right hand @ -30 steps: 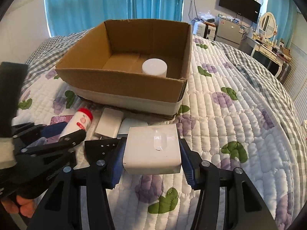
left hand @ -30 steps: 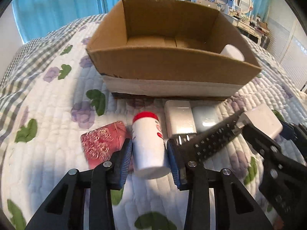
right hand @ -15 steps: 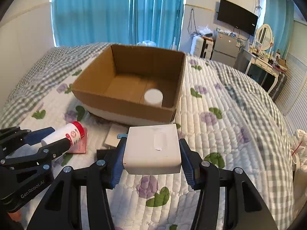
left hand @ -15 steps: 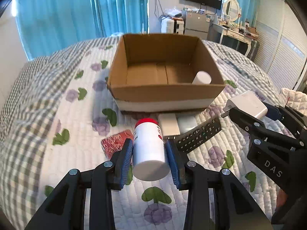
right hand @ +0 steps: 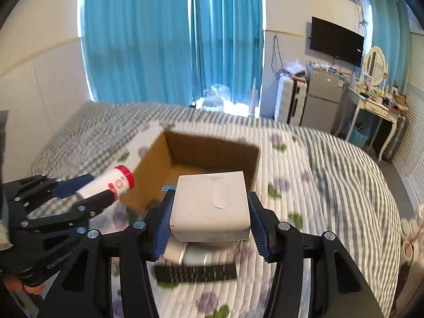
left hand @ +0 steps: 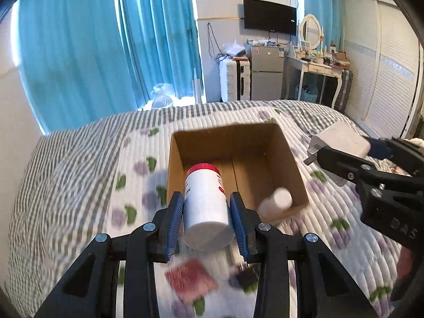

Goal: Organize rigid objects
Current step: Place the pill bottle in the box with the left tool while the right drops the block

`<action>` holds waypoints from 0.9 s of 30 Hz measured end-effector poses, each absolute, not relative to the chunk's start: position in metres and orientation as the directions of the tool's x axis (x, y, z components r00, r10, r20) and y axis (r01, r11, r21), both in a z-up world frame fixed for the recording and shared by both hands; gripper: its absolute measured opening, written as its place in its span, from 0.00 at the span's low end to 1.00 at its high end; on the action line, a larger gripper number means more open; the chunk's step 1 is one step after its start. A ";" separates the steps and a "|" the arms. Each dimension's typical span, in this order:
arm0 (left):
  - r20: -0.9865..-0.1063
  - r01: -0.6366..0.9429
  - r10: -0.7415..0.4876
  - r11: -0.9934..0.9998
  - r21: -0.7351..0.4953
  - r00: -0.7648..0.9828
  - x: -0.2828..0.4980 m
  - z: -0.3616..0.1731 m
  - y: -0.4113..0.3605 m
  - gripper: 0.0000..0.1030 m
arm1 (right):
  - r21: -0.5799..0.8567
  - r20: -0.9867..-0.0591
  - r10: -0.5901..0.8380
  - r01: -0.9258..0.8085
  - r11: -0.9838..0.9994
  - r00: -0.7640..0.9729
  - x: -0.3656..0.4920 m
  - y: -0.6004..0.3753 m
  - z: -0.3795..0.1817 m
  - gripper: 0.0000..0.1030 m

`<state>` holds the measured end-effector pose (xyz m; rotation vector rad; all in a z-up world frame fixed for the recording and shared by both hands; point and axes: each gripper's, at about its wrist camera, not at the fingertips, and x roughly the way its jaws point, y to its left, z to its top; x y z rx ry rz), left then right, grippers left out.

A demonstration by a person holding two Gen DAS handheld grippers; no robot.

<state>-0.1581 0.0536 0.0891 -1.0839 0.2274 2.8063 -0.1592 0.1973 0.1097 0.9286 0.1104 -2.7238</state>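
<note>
While the left gripper [left hand: 206, 217] is clamped on the white bottle [left hand: 205, 206], the long axis of the bottle runs forward along the fingers, with the red cap [left hand: 202, 168] pointing away toward the cardboard box [left hand: 288, 164]. Its flat white bottom faces the camera. It is a smooth white cylinder with red print on the label, held in the air above the near edge of the box.

The right gripper [right hand: 209, 220] is clamped on a white charger block [right hand: 210, 209], square and glossy, also held above the quilt [right hand: 318, 175] near the box. Inside the box stands a small white cylinder [left hand: 275, 202], blurred, perhaps another bottle. A black remote [right hand: 196, 273] lies on the quilt below.
</note>
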 end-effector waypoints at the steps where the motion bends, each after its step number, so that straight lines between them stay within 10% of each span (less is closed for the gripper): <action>1: -0.680 -0.168 0.057 -0.981 0.098 -0.731 -0.174 0.088 0.056 0.36 | 0.006 -0.605 -0.221 0.273 -0.962 -0.765 -0.167 0.196 0.114 0.51; 27: -0.720 -0.177 0.073 -0.982 0.070 -0.690 -0.262 0.011 0.056 0.39 | -0.018 -0.694 -0.190 0.280 -0.960 -0.694 -0.284 0.203 0.041 0.51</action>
